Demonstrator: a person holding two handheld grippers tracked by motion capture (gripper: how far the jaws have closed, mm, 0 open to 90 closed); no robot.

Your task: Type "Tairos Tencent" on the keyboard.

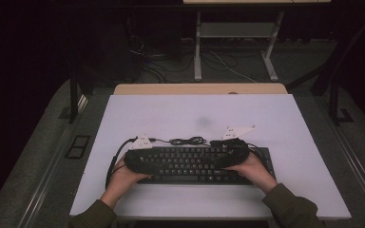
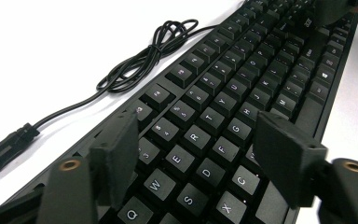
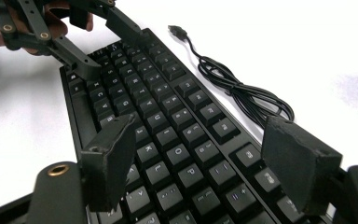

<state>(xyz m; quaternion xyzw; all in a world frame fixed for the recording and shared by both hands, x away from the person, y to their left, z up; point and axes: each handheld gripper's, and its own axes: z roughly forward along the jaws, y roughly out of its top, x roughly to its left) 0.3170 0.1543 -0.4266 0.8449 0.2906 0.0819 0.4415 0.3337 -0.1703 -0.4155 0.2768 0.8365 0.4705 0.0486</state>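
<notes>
Keyboard: the black keyboard point(image 1: 197, 164) lies flat near the front edge of the white worktop point(image 1: 171, 114), long side parallel to that edge.
Left gripper: the left gripper point(image 2: 200, 154) hovers over the keyboard's left end, jaws apart above the letter keys, clamping nothing.
Right gripper: the right gripper point(image 3: 205, 158) sits over the right end, jaws spread wide, gripping nothing.
Cable: the keyboard's black cable point(image 1: 187, 140) lies bunched just behind it, toward mid-worktop.
</notes>
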